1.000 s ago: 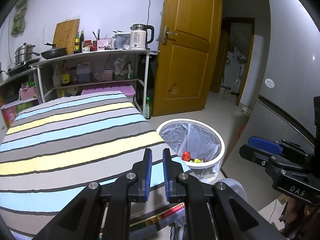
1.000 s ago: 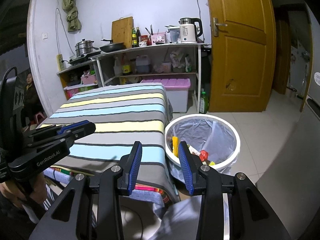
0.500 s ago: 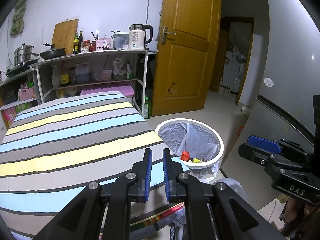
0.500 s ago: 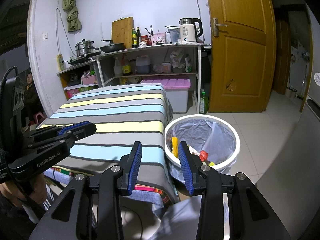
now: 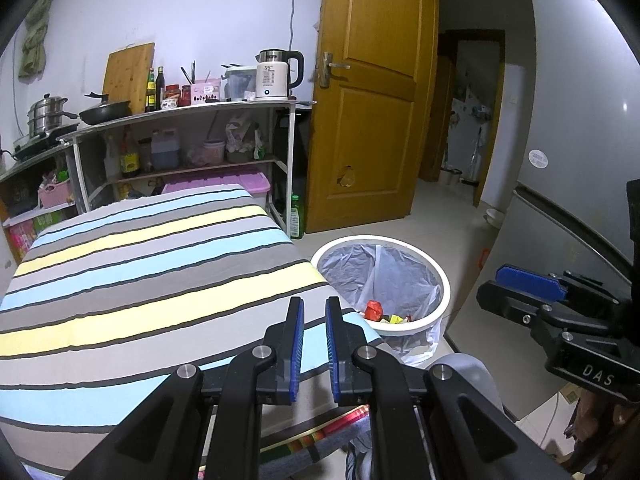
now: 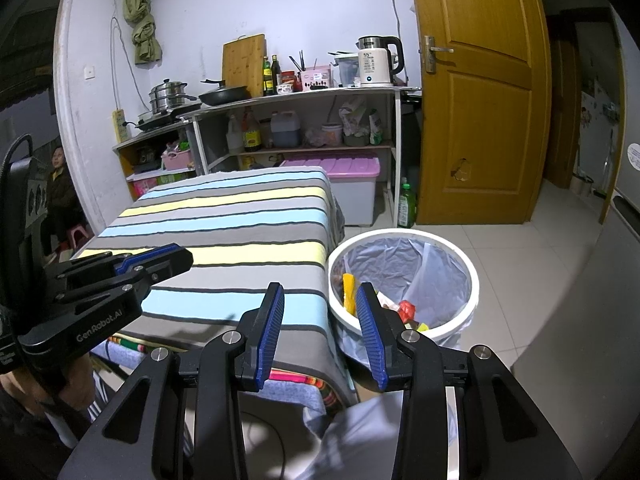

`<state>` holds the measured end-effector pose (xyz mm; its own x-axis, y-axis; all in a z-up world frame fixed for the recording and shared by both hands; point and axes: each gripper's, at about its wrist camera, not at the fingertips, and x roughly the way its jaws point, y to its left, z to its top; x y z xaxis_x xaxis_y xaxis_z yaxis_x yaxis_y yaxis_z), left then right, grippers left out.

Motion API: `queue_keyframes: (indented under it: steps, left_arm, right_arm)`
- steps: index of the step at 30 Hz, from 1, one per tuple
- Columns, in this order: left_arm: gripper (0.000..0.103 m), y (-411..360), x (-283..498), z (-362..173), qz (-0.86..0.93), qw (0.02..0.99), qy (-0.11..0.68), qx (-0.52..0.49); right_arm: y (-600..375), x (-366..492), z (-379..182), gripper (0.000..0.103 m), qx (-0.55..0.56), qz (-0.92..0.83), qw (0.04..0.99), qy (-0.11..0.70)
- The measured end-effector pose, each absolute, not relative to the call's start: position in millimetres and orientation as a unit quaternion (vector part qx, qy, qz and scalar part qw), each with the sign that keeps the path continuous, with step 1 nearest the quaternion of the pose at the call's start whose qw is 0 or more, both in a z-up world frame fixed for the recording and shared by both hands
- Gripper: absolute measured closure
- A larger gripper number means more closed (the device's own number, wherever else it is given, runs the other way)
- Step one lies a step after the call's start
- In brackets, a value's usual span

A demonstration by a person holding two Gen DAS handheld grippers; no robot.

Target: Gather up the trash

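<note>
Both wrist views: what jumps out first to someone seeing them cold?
The striped cloth in grey, blue and yellow bands fills the middle of the table with nothing lying on it. Right beside the table's corner, on the tiled floor, stands a white bin lined with a plastic bag, already holding red and yellow wrappers. Both the left gripper and the right gripper hold nothing.

Both wrist views are lit by cool, fairly even indoor light from overhead, bright on the pale lilac wall (image 5: pixel 224 20) and dimmer through the open doorway (image 5: pixel 472 108) at the right. The fisheye lens bends the tall orange-brown wooden door (image 6: pixel 480 120) and the shelf edges into curves, and black vignetting fills the corners. Focus is sharp, without motion blur; soft shadows lie on the striped cloth-covered worktop (image 6: pixel 240 232).
</note>
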<state>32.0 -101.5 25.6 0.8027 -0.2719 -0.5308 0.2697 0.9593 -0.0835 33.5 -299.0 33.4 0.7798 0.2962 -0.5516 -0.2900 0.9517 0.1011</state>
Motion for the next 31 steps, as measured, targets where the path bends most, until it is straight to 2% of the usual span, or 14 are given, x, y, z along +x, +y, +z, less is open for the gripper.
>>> queue_keyframes:
  steps: [31]
  left_arm:
    - [0.093, -100, 34, 16, -0.144, 0.949, 0.281, -0.001]
  right_arm:
    - [-301, 36, 32, 0.064, 0.006, 0.153, 0.944, 0.294]
